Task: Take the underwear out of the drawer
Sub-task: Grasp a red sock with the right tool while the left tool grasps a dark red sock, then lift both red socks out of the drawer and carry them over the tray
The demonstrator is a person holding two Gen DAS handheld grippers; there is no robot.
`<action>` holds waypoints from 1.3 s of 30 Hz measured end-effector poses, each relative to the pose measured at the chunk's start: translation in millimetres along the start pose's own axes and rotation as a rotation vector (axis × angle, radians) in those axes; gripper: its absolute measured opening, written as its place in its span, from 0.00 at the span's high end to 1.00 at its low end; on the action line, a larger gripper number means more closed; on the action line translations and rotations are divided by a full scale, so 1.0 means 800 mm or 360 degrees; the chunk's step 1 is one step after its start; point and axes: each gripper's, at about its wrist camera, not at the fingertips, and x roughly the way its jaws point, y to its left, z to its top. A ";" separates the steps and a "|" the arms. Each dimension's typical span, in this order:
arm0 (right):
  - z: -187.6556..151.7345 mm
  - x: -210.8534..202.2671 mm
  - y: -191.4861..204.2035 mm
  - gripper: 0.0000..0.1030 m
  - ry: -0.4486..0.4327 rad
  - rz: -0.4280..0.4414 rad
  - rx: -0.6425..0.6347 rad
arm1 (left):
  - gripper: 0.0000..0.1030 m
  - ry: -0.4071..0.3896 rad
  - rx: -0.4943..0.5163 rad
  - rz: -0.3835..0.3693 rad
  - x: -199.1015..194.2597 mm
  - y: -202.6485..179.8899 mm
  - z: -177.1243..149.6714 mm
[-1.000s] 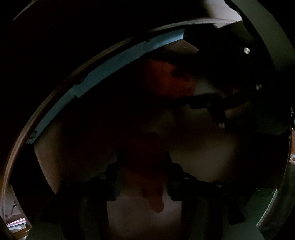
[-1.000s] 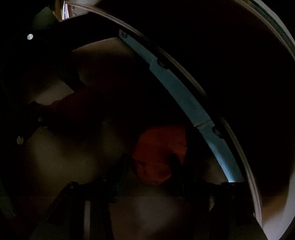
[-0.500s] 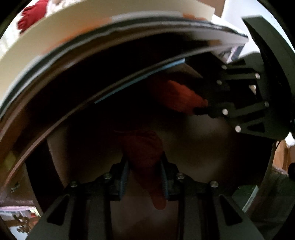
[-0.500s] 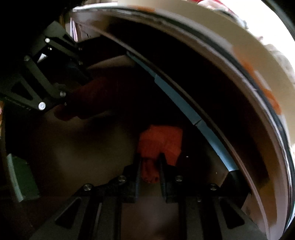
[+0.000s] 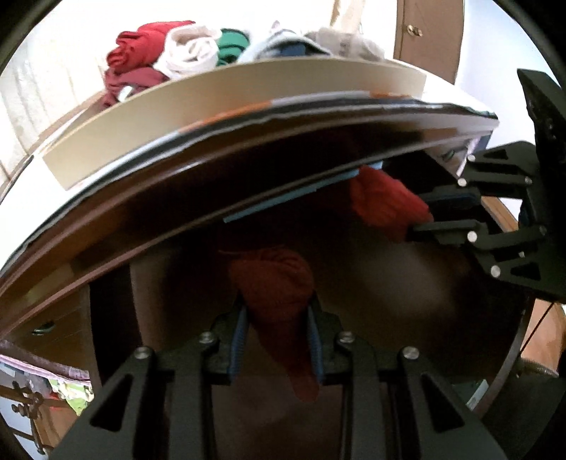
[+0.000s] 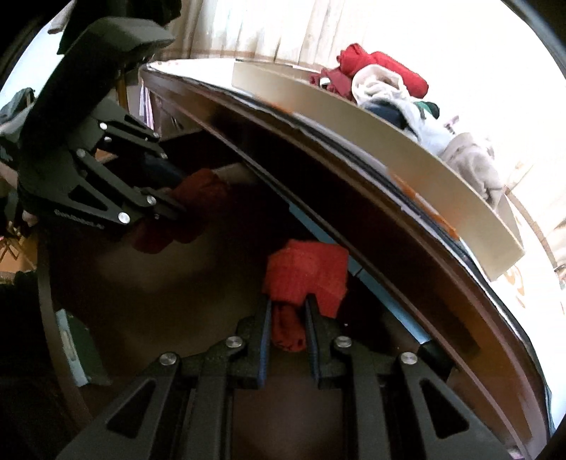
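Observation:
Red underwear (image 5: 279, 300) is pinched between the fingers of my left gripper (image 5: 277, 339), just above the open dark-wood drawer (image 5: 406, 293). My right gripper (image 6: 288, 325) is shut on the other end of the red underwear (image 6: 307, 276). Each gripper shows in the other's view: the right one (image 5: 424, 219) at the right holding red cloth (image 5: 382, 201), the left one (image 6: 166, 208) at the left holding red cloth (image 6: 184, 208). The garment spans between them at the drawer's mouth. The drawer's inside is dark.
The dresser top edge (image 5: 247, 170) arches just above both grippers. On it stands a beige box (image 5: 230, 113) heaped with folded clothes (image 5: 169, 49); it also shows in the right wrist view (image 6: 389, 131). A door (image 5: 428, 32) stands behind.
Both grippers, shut on the red underwear, have drawn back and up out of the dark drawer interior. The dresser top and the box of clothes have come into view.

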 end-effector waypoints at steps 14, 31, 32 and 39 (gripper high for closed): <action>0.001 -0.026 0.003 0.81 -0.0227 -0.0038 0.0021 | 0.72 -0.0169 -0.0043 0.0172 -0.057 -0.004 -0.007; 0.000 -0.058 -0.005 0.81 -0.0484 -0.0108 0.0084 | 0.72 -0.0418 -0.0149 0.0253 -0.074 -0.001 -0.011; 0.002 -0.059 -0.005 0.81 -0.0492 -0.0112 0.0086 | 0.72 -0.0421 -0.0149 0.0254 -0.075 0.000 -0.011; 0.007 -0.035 0.003 0.81 -0.0284 0.0049 0.0032 | 0.72 -0.0424 -0.0177 0.0252 -0.078 0.005 -0.012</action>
